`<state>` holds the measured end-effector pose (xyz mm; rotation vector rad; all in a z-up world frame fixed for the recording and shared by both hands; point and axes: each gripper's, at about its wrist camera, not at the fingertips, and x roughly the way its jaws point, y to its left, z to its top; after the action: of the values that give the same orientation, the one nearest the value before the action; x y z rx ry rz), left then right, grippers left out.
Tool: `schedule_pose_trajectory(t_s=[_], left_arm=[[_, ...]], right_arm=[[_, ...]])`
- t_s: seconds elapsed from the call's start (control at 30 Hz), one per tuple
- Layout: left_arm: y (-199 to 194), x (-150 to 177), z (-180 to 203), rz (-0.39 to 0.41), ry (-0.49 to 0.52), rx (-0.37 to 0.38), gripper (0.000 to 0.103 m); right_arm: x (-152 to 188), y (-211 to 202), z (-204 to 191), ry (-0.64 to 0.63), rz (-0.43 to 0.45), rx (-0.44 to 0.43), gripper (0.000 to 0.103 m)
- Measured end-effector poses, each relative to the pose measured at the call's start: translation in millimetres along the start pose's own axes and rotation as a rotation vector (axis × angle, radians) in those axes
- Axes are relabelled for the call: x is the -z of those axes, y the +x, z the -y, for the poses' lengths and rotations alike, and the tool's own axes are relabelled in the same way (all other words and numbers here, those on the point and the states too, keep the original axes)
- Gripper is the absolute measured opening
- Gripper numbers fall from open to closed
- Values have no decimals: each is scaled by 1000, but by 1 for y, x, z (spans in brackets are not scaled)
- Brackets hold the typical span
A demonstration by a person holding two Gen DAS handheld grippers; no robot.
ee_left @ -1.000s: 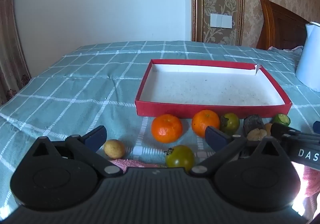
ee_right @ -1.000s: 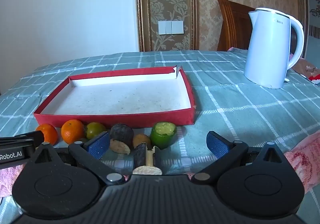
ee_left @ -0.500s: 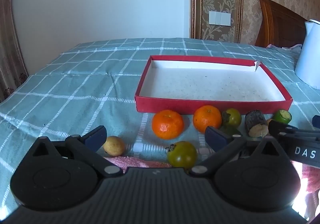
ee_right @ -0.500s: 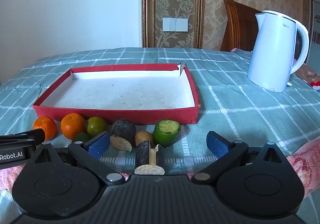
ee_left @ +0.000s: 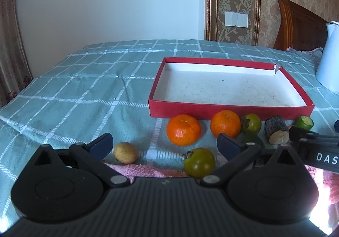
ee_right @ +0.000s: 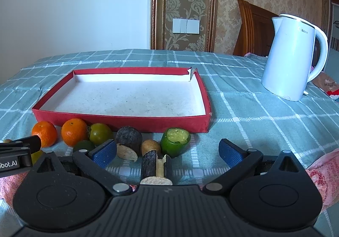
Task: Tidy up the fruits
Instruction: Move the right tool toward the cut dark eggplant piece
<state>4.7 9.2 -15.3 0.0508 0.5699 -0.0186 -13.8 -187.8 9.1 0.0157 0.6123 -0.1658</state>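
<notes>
- The left wrist view alone shows a small yellow fruit on its own at the left end of the row, plus a green persimmon set forward of the others at the edge of a pink cloth
- The right wrist view alone shows the whole white kettle standing well right of the tray; the left view catches only its edge
- It alone shows a dark split piece with a pale core lying nearest the camera, and a brown fruit just behind it
- Both views show two oranges: orange A on the left and orange B beside it, then a second persimmon, a dark stub and a cut green fruit
- All the fruit lies on the checked cloth in front of the tray's near wall; the tray holds nothing
- Left gripper sits low and level, facing the tray, fingers spread wide with nothing between the pads; the yellow fruit and front persimmon lie within its span
- Right gripper is likewise low and level, fingers spread wide and gripping nothing; the split piece lies between them
- Each gripper's side shows at the edge of the other's view
</notes>
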Motion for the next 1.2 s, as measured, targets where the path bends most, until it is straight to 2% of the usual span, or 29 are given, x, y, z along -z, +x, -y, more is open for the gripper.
schedule_pose_trajectory(t_s=[0.4, 0.63, 0.97, 1.03, 1.2], left_arm=[[2, 2, -4, 7, 10, -1, 103], [2, 8, -4, 11, 24, 11, 103], [3, 8, -7, 6, 18, 26, 103], [4, 7, -7, 4, 14, 30, 103], [1, 9, -7, 8, 22, 29, 103]], right_arm=[[1, -1, 6, -6, 7, -1, 103], [10, -12, 32, 1, 62, -34, 103], [3, -15, 50, 27, 131, -3, 103], [2, -11, 50, 19, 106, -7, 103], [10, -13, 45, 17, 62, -94, 103]])
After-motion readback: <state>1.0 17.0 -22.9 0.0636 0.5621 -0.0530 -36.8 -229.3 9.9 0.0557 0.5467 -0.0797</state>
